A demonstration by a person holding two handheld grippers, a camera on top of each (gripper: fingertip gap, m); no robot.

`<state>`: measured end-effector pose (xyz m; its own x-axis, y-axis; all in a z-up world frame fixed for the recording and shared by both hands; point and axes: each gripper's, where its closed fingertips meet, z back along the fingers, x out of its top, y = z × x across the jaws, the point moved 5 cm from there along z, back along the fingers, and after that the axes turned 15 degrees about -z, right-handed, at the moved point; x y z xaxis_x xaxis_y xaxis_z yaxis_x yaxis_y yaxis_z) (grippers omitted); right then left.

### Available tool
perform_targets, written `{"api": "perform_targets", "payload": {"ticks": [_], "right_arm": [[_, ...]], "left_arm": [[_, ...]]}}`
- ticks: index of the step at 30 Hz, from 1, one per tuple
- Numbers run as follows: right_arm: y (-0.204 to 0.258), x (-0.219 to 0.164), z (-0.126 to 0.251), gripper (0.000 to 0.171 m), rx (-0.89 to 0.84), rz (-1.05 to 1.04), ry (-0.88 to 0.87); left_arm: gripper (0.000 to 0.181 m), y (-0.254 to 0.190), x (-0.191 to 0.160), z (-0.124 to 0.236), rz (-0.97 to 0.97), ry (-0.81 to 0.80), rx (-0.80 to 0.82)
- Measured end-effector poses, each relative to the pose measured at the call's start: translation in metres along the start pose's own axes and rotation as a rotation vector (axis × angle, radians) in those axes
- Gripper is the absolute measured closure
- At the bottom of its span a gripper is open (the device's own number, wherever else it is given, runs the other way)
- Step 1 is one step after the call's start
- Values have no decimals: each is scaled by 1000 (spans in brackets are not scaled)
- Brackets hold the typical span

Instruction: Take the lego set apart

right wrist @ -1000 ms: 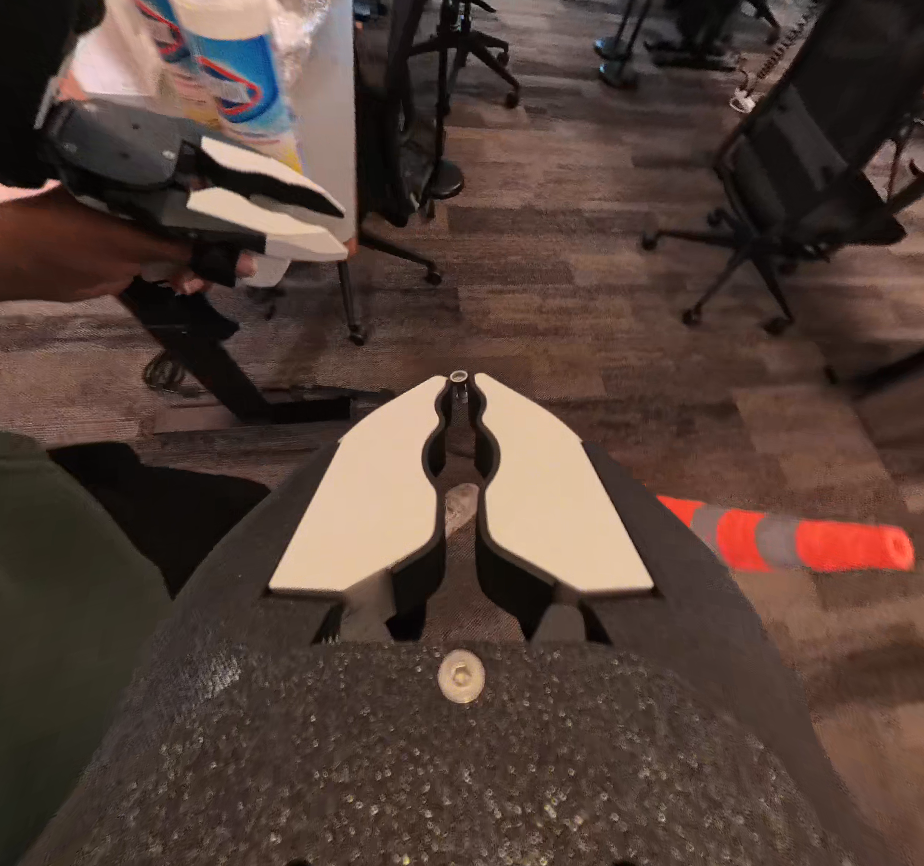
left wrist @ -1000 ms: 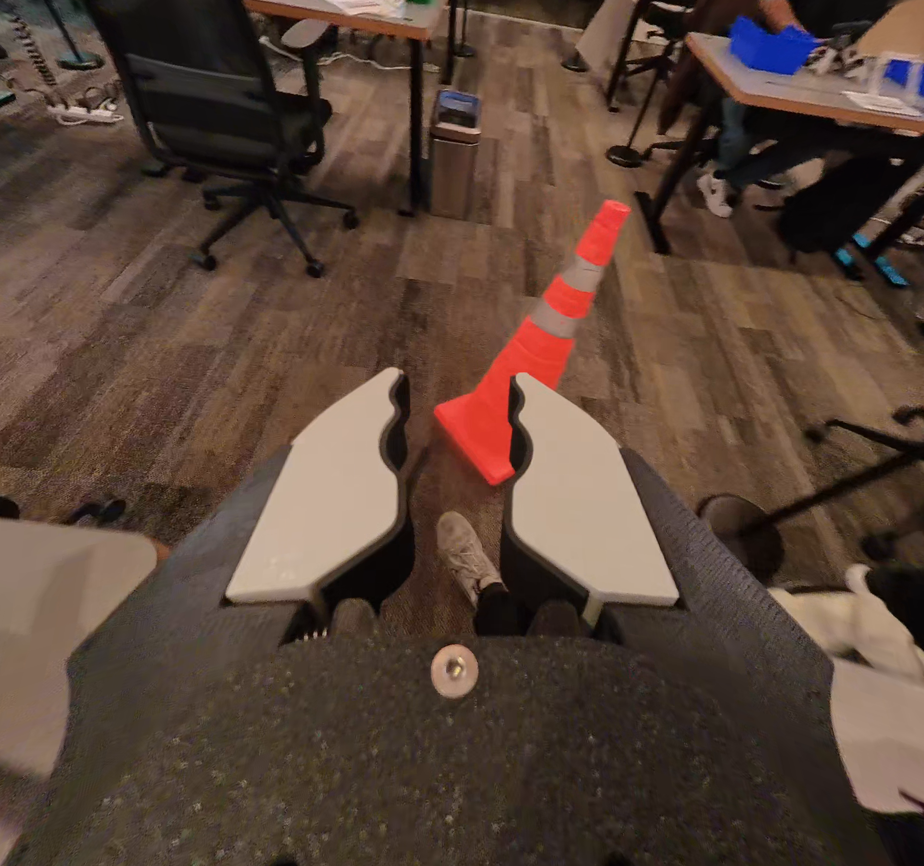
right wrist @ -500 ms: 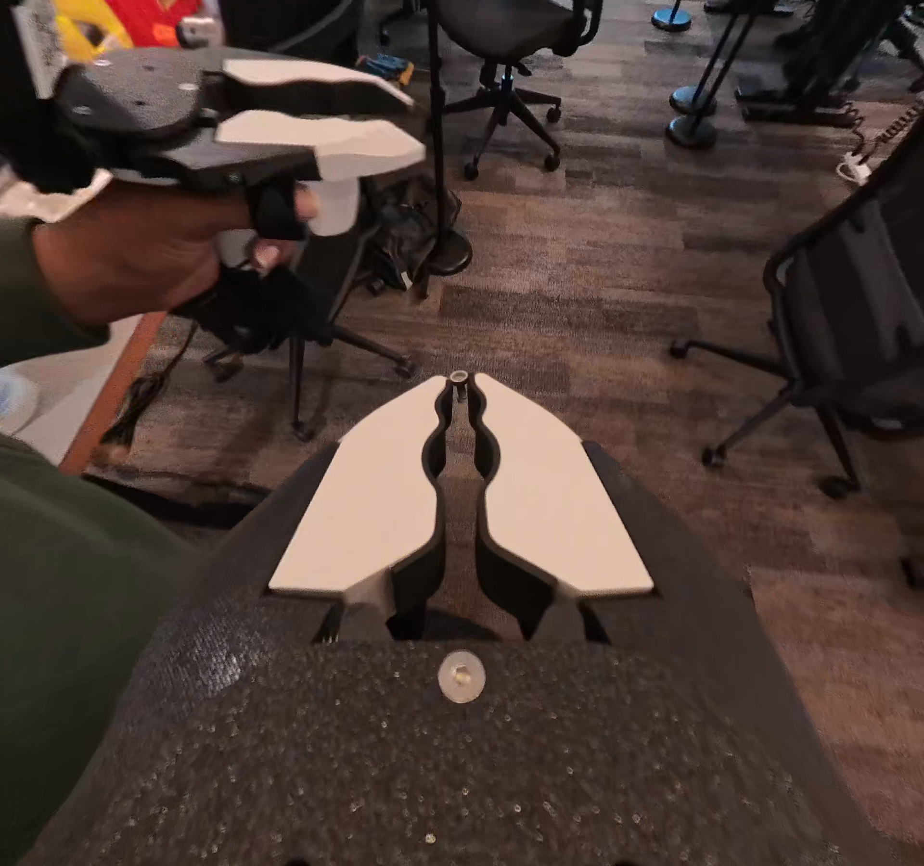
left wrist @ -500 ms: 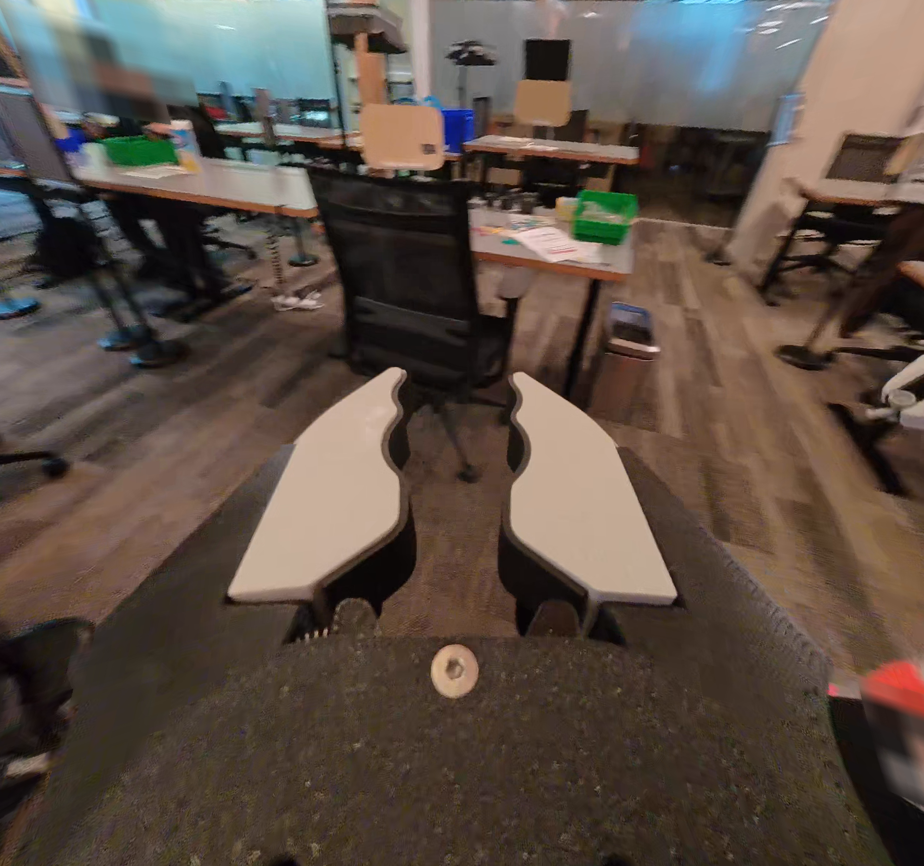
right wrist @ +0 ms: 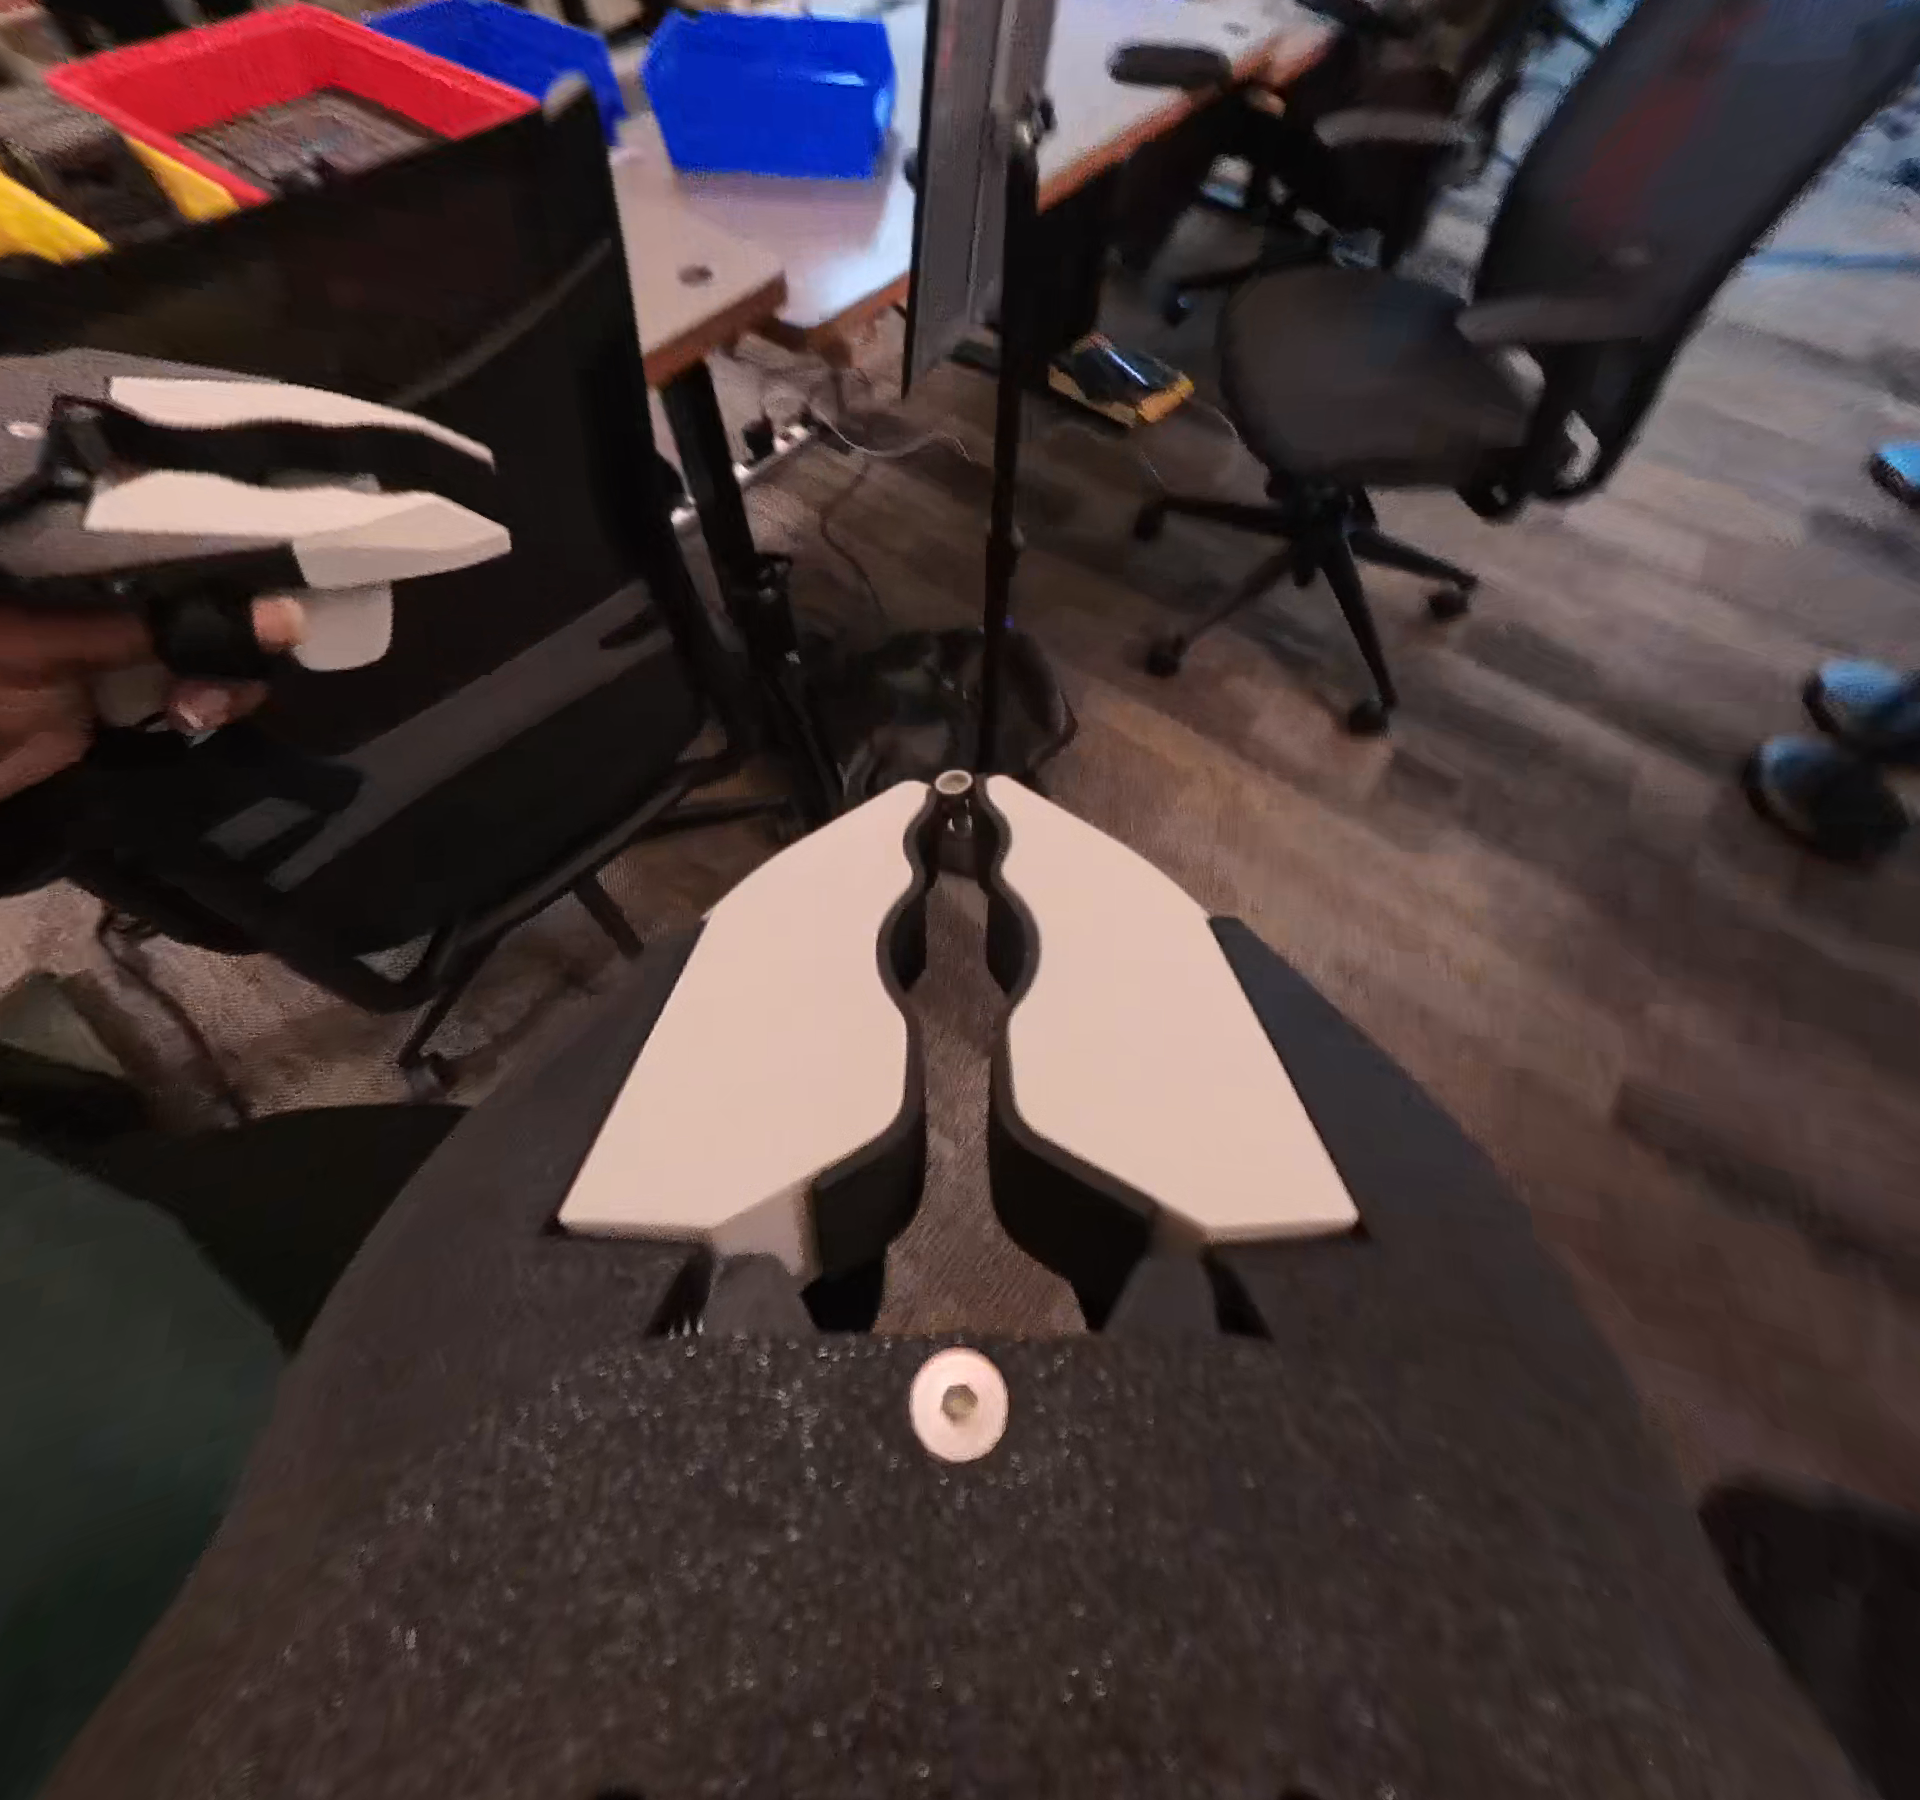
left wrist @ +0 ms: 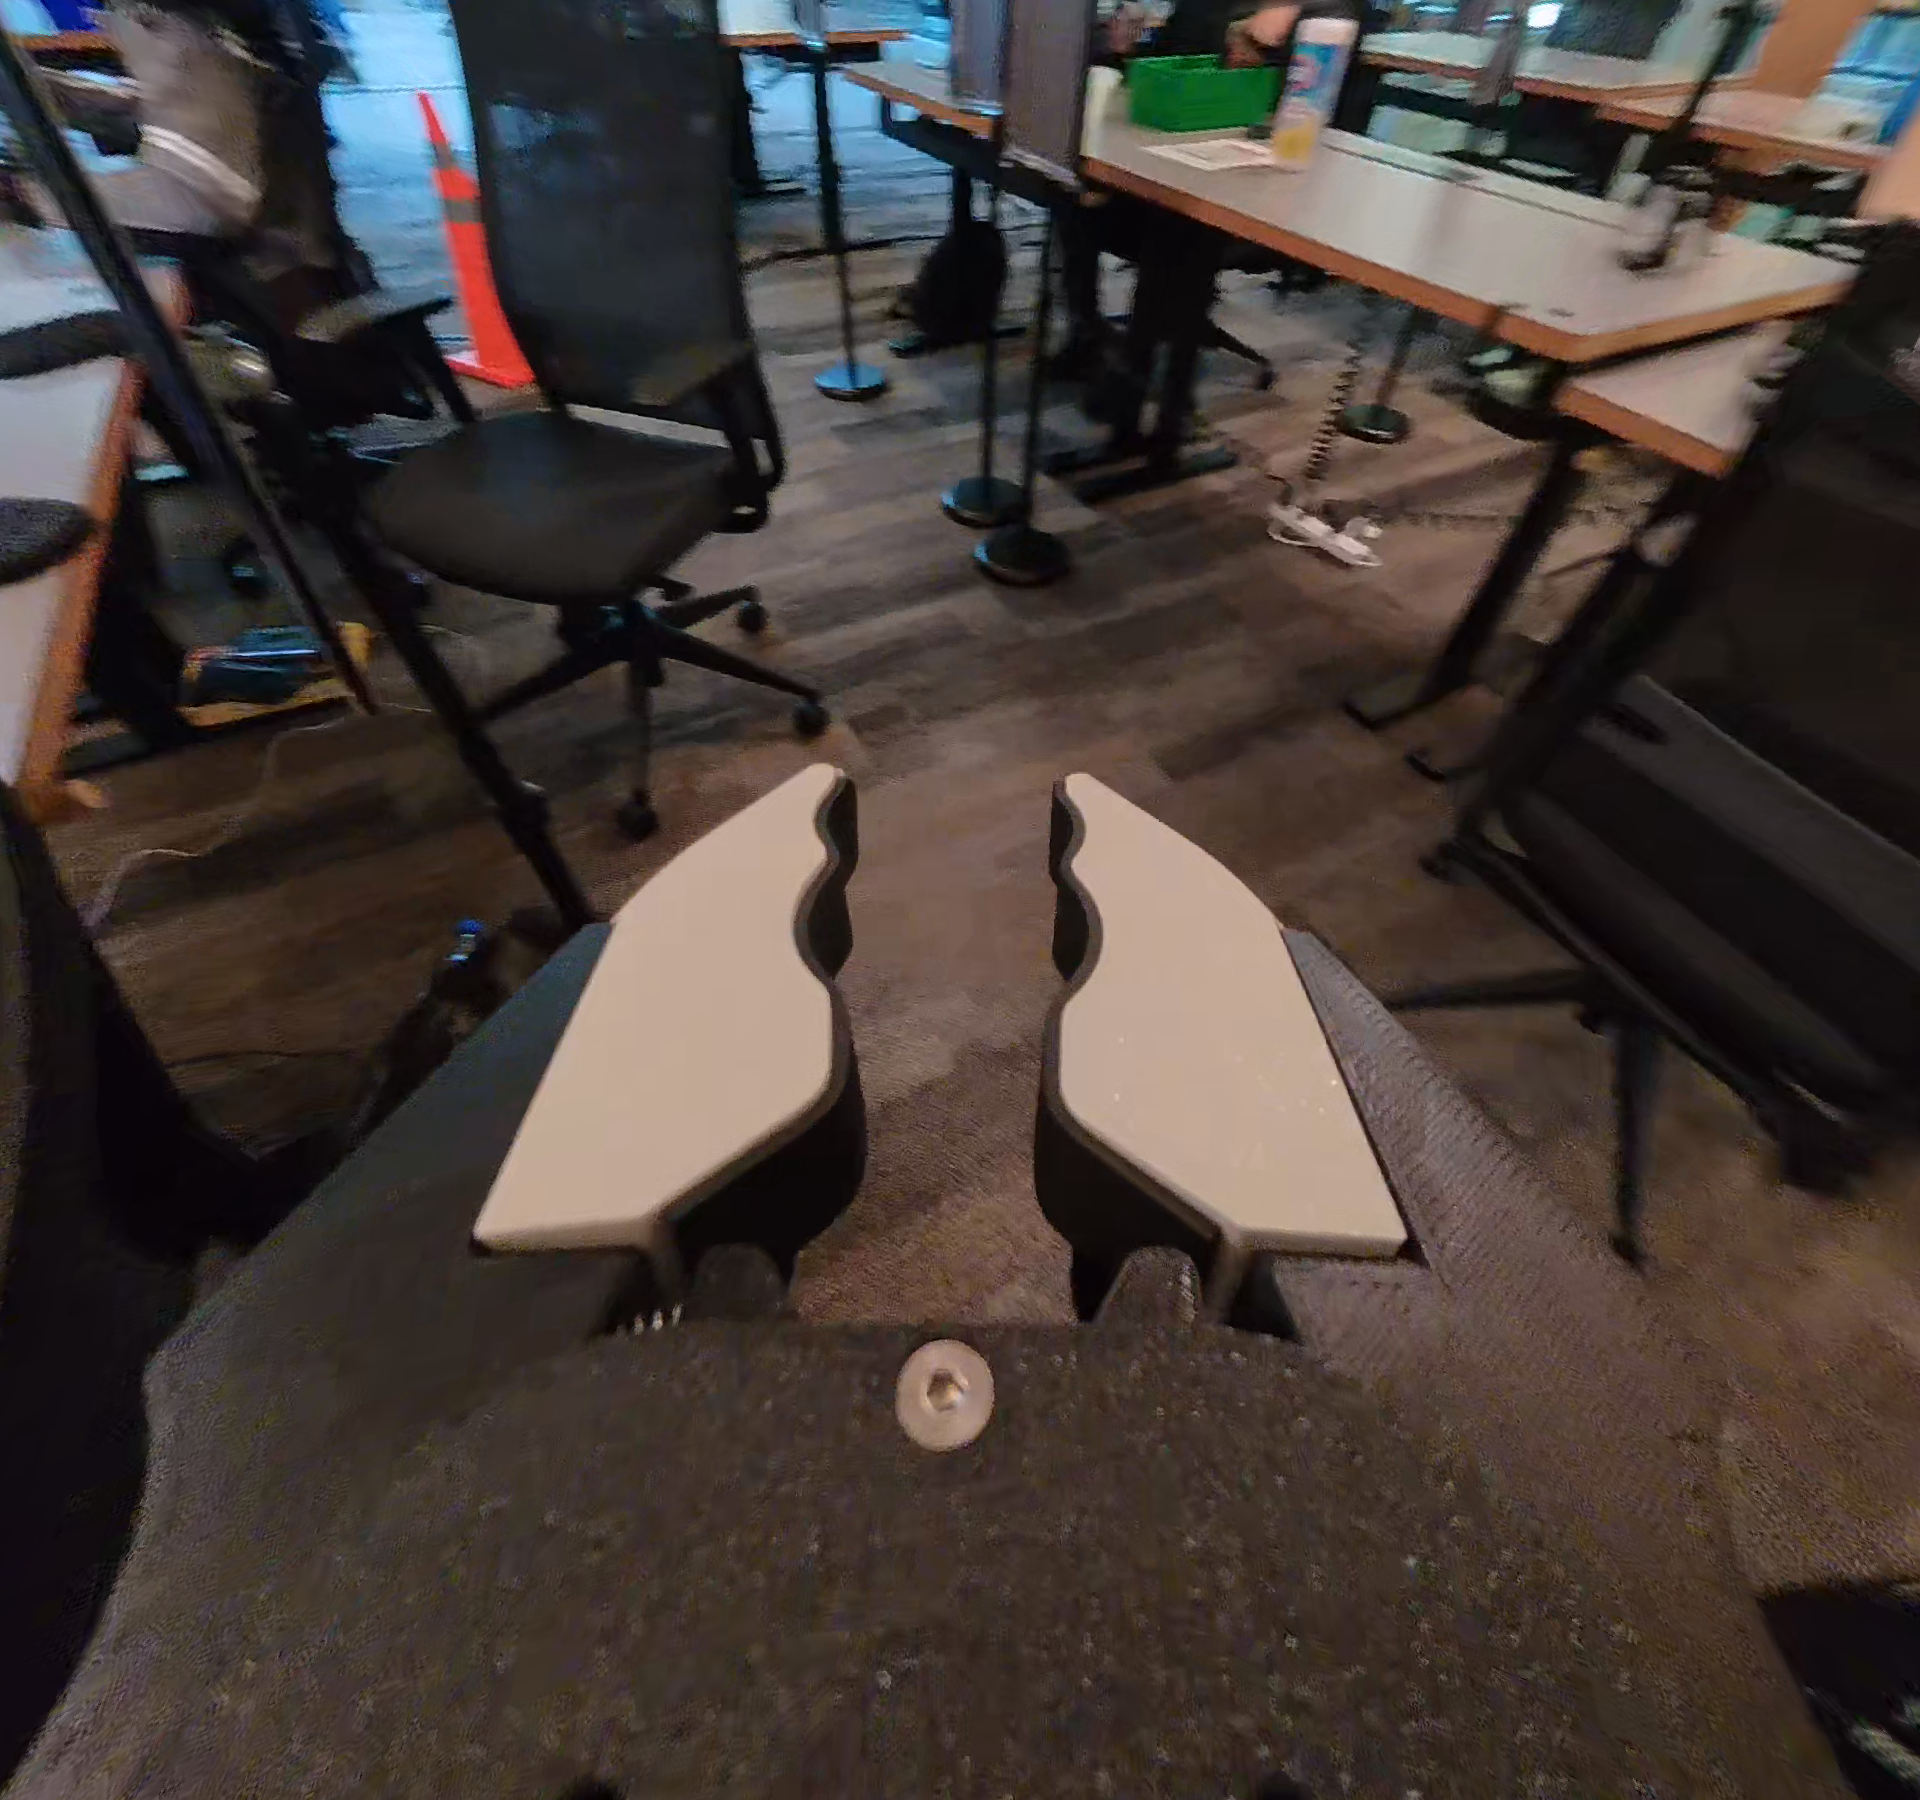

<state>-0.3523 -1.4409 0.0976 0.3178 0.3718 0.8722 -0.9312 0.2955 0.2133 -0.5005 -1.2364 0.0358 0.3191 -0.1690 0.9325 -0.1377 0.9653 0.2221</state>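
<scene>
Left gripper (left wrist: pixel 954 794): two flat grey fingers with wavy black inner edges, spread apart, nothing between them; coarse black speckled body; held over the floor.
Right gripper (right wrist: pixel 954 786): same build; tips pinched on a small metal pin (right wrist: pixel 952 786), a thin light-topped cylinder.
Lego set: not seen in either view.
Hand (right wrist: pixel 62 670): at the left edge of the right wrist view, holding the left gripper (right wrist: pixel 457 493), its two fingers parted.
Floor (left wrist: pixel 1039 670): grey-brown plank-patterned carpet.
Office chair (left wrist: pixel 582 368): black mesh back, padded seat, wheeled star base; in the left wrist view, one more at the right edge.
Traffic cone (left wrist: pixel 468 244): one, orange with grey bands, upright behind the chair.
Table (left wrist: pixel 1455 233): grey top, wood-coloured edge, black legs.
Green bin (left wrist: pixel 1195 88): one, at the table's far end, beside a wipes canister (left wrist: pixel 1311 88).
Blue bins (right wrist: pixel 774 93): three, hard plastic; the nearest two on a grey tabletop.
Red bin (right wrist: pixel 281 83): one, upper left.
</scene>
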Motion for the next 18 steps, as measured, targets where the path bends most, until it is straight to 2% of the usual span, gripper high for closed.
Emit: {"api": "perform_targets", "payload": {"ticks": [4,8,10,12,14,18], "right_arm": [[-69,91,-115,165,128,119,25],[-137,134,-244,165,187,182,67],[-169,151,-305,165,199,178,91],[-197,176,-362,165,201,149,130],[-218,214,-411,165,223,141,138],[-255,297,-505,165,318,174,142]], "left_arm": [[149,69,3,-97,-14,49,135],[149,124,-21,-230,19,72,170],[148,156,-20,-305,55,58,167],[147,199,0,-378,70,22,165],[146,250,34,-440,53,-16,190],[146,356,101,-525,57,-100,287]]}}
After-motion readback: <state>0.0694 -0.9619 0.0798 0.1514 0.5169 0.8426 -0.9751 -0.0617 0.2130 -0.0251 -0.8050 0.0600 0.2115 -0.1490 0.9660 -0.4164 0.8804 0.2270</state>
